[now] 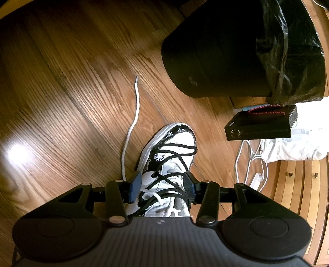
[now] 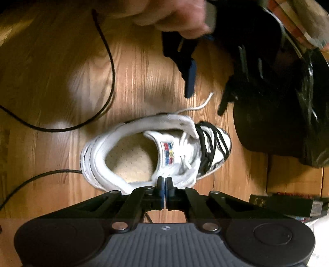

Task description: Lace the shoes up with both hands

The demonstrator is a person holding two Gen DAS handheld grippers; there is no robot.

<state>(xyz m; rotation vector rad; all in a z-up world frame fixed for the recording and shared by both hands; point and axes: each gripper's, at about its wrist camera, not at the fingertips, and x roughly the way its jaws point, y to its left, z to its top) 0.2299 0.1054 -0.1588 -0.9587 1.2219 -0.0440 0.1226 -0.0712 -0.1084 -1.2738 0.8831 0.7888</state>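
A white sneaker (image 1: 174, 143) (image 2: 115, 143) lies on the wood floor, with black laces (image 1: 174, 156) (image 2: 211, 143) criss-crossed over its front. A white lace (image 1: 133, 115) trails from it across the floor; its end (image 2: 205, 102) also shows past the shoe. My left gripper (image 1: 162, 185) (image 2: 205, 90) hovers over the shoe, jaws half apart, the shoe showing between the fingers (image 1: 135, 187) without the pads pressing on it. My right gripper (image 2: 164, 180) is shut at the shoe's near edge beside the white lace loops (image 2: 185, 174). Nothing shows between its pads.
A black bin lined with a black bag (image 1: 216, 51) (image 2: 277, 113) stands just past the toe. Beside it are a black gift bag with a red handle (image 1: 259, 127), white cables (image 1: 246, 160) and wooden drawers (image 1: 298, 184). Black cables (image 2: 107, 61) loop over the floor. A hand (image 2: 174, 16) holds the left gripper.
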